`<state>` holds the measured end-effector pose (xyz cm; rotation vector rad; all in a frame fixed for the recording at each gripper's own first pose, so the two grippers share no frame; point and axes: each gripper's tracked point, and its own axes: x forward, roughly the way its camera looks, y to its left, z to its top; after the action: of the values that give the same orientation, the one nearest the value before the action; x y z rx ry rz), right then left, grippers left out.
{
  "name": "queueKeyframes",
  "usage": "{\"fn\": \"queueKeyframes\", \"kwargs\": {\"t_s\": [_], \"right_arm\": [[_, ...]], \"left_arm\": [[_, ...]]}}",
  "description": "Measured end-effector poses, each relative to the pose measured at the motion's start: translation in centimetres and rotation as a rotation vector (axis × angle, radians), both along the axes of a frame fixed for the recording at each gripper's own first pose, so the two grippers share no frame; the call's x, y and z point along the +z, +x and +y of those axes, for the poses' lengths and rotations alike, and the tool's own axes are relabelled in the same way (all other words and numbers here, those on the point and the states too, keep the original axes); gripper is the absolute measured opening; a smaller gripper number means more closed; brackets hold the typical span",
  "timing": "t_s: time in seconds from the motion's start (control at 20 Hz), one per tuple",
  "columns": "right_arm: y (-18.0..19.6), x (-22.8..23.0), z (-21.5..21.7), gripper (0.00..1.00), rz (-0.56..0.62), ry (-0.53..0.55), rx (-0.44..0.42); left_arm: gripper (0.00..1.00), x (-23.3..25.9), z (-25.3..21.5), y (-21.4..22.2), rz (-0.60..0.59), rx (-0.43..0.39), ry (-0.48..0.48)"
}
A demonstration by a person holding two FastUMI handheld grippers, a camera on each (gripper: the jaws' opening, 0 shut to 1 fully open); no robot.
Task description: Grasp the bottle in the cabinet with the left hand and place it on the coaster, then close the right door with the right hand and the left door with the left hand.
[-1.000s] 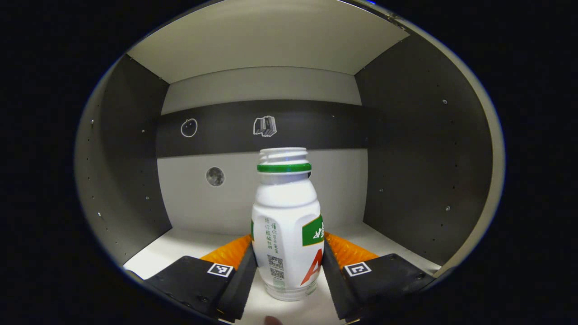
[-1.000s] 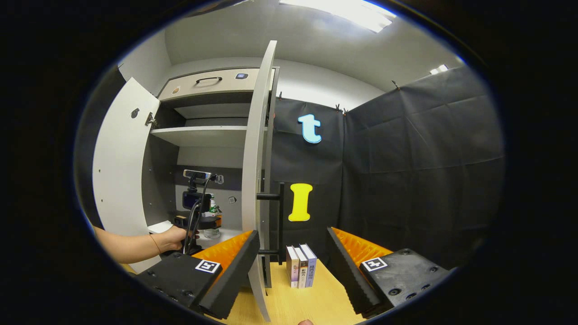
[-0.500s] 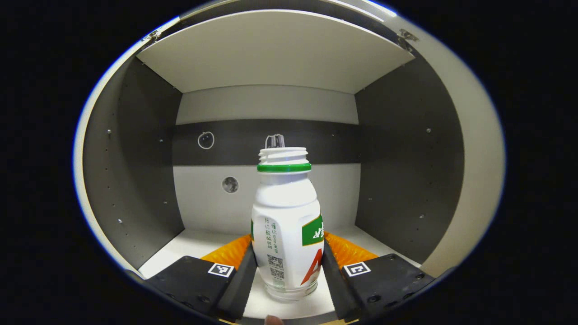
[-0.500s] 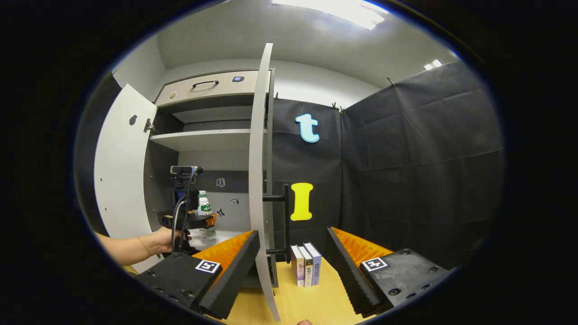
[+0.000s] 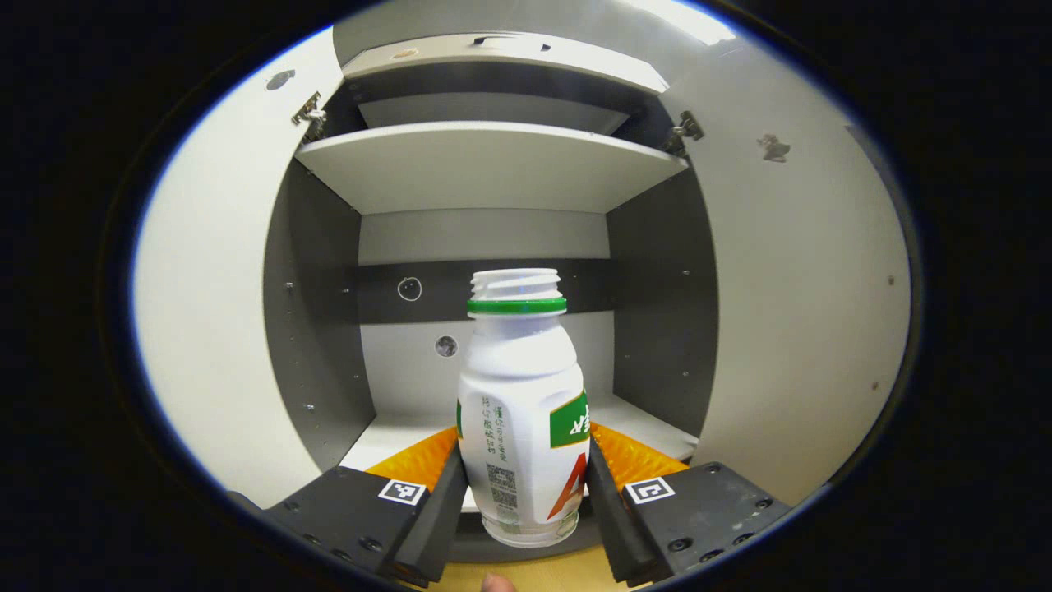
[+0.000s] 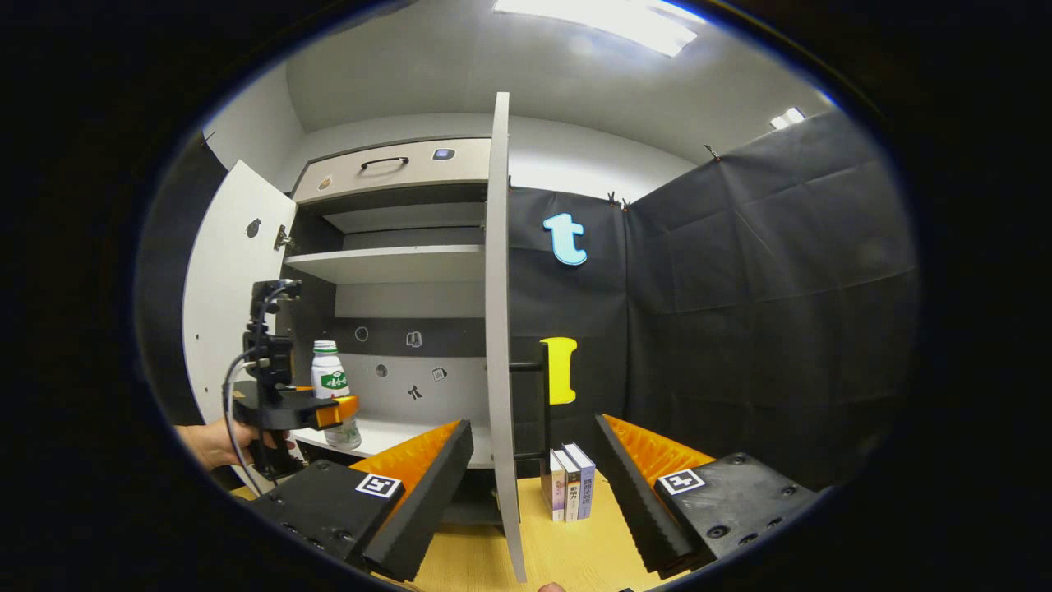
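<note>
Two grippers in play. Left gripper (image 5: 524, 493) clamped on small white plastic bottle with green neck ring (image 5: 520, 419), both fingers (image 5: 448, 497) pressing low body from either side, just above base. Bottle upright, cap off, threaded mouth open. Held in air at cabinet mouth, base over front lip of pale lower shelf (image 5: 394, 427), not resting on it. Same grasp seen side-on from right gripper view: bottle (image 6: 333, 395) out in front of shelf, hand (image 6: 209, 440) on gripper handle.

Handling, judged: thin-walled plastic, light, probably empty or near it; smooth glossy label, so slippery under pads. Stiff enough at lower body, will dent if squeezed hard. Low grip leaves top-heavy lever, so keep vertical during carry and set down flat. Waist contour under shoulder likely a better hold if slip appears.

Right gripper (image 6: 534, 485) wide open, empty, hovering over light wooden tabletop (image 6: 559, 551), close to edge of tall white right cabinet door (image 6: 496, 329) standing ajar. Three small upright books (image 6: 569, 492) on table just beyond.

Farther: white left cabinet door (image 6: 222, 296) swung open, grey upper shelf (image 5: 493, 160), dark band with small icons across back panel (image 5: 493, 238).

Coaster not located.
</note>
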<state>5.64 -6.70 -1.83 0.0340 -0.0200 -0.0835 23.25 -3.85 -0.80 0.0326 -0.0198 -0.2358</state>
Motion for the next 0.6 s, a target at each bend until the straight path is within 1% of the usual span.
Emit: {"fn": "queueKeyframes", "kwargs": {"t_s": [0.1, 0.3, 0.4, 0.5, 0.6], "right_arm": [[0.1, 0.2, 0.6, 0.97, -0.007, -0.008, 0.01], [-0.1, 0.2, 1.6, 0.97, -0.012, -0.02, 0.023], [-0.2, 0.0, 2.1, 0.97, -0.011, -0.026, 0.028], [-0.1, -0.2, 2.7, 0.97, -0.009, -0.033, 0.035], [-0.2, -0.4, 3.1, 0.97, -0.009, -0.044, 0.041]], "left_arm": [[0.73, -0.9, 0.7, -3.2, 0.006, -0.006, -0.016], [0.74, -3.5, 1.9, -7.5, 0.007, -0.005, -0.026], [0.74, -5.7, 2.0, -9.4, 0.013, -0.003, -0.023], [0.74, -8.4, 1.4, -11.3, 0.03, -0.015, -0.044], [0.74, -11.0, 0.9, -12.7, 0.045, -0.017, -0.041]]}}
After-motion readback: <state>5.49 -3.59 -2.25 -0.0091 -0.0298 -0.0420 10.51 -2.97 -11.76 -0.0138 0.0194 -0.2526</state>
